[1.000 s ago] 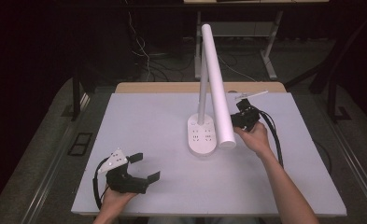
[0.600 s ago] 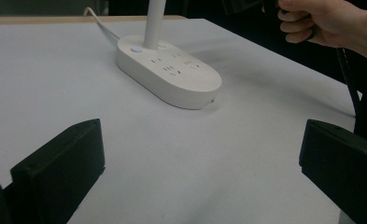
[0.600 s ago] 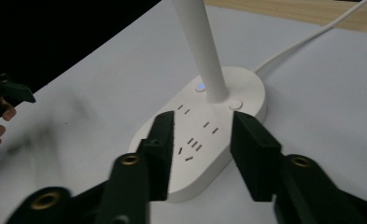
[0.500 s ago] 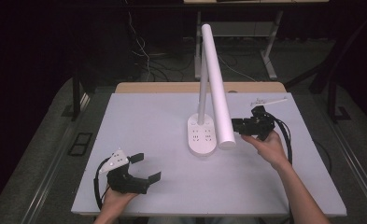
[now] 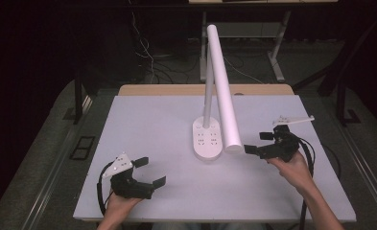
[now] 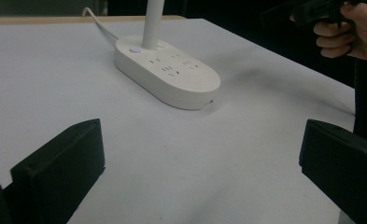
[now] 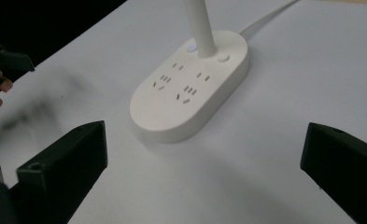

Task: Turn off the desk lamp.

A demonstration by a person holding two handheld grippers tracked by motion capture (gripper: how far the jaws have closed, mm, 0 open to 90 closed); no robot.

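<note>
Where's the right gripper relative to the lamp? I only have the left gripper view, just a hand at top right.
Observer: In the high view the right gripper sits just right of the lamp head, at its low end, close but apart.
Operator: Jaws?
Observer: They have just been opening. The right gripper view shows them wide, with nothing between.
Operator: Buttons on the base?
Observer: Two buttons on the base, one either side of the post.

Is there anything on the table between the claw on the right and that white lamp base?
Nothing: in the right gripper view, bare white tabletop runs from the open right claw to the lamp base. The high view shows the lamp head hanging above that gap.
</note>
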